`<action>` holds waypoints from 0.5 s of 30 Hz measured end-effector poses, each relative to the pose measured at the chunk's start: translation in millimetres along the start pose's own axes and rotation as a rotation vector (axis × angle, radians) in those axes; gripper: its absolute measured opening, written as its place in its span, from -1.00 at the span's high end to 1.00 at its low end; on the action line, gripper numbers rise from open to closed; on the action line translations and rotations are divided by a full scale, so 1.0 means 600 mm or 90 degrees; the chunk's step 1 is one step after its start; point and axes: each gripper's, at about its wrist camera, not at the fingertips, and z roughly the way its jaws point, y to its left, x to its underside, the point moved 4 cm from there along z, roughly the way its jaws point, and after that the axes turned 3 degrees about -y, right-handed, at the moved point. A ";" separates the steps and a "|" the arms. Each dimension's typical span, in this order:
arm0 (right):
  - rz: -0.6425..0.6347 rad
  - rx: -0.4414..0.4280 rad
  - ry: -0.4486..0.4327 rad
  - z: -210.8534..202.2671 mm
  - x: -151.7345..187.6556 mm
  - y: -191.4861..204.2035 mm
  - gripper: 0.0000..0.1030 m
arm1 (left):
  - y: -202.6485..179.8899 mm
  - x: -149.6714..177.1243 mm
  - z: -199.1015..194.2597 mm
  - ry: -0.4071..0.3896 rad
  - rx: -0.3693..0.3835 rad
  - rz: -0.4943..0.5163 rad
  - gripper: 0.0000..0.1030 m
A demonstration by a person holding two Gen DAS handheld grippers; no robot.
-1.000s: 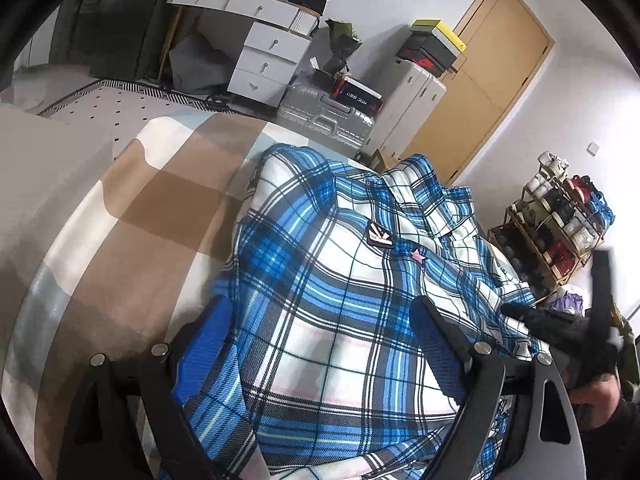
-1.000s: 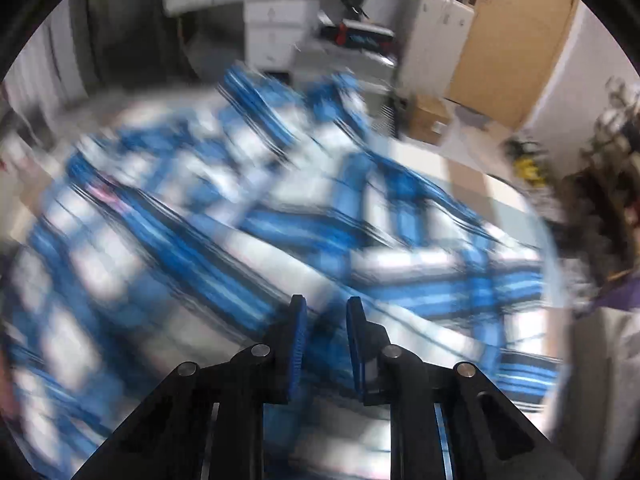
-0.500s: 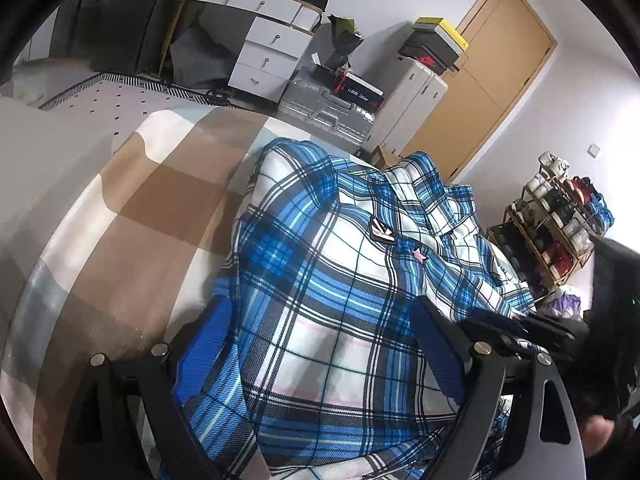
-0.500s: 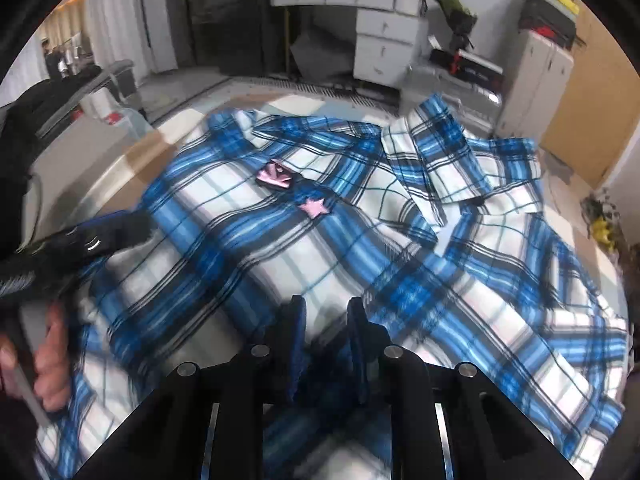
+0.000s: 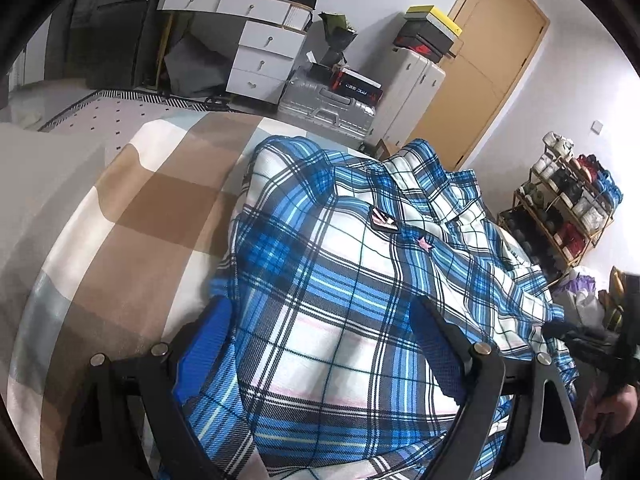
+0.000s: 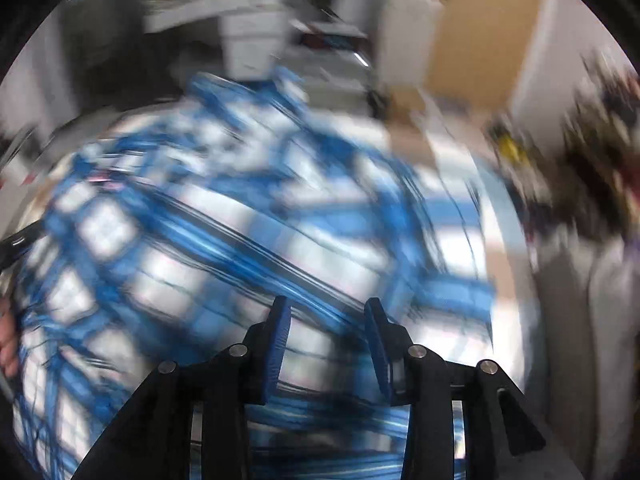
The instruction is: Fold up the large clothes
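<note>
A: Where are the tongs?

B: The left gripper (image 5: 320,344) stands wide over the near part of the plaid shirt (image 5: 360,264), cloth bulging up between its jaws; I can't tell whether the pads press it. The right gripper (image 6: 326,340) has just been opening, jaws partway apart above the shirt (image 6: 248,240). That view is blurred, and nothing looks pinched.

A: And the shirt?

B: Spread rumpled on the checked bedcover (image 5: 132,216), collar at the far end.

A: How to fold it well?

B: I'd take hold right at a hem or side edge, one layer only, and keep the cloth taut.

A: Anything in the way?

B: Not on the bed. The suitcase (image 5: 328,108), drawers (image 5: 260,56) and shoe rack (image 5: 568,208) stand well apart.
</note>
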 end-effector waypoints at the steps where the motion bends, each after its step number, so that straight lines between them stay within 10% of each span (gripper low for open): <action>1: 0.005 0.000 0.004 0.017 0.008 -0.006 0.24 | 0.000 0.000 0.001 0.000 0.000 0.000 -0.69; 5: 0.002 0.001 -0.028 0.014 0.003 0.016 0.26 | 0.002 0.001 0.008 0.010 -0.007 0.003 -0.69; 15: 0.181 -0.359 -0.262 -0.081 0.076 0.063 -0.48 | -0.026 0.009 0.029 0.048 -0.108 0.086 -0.72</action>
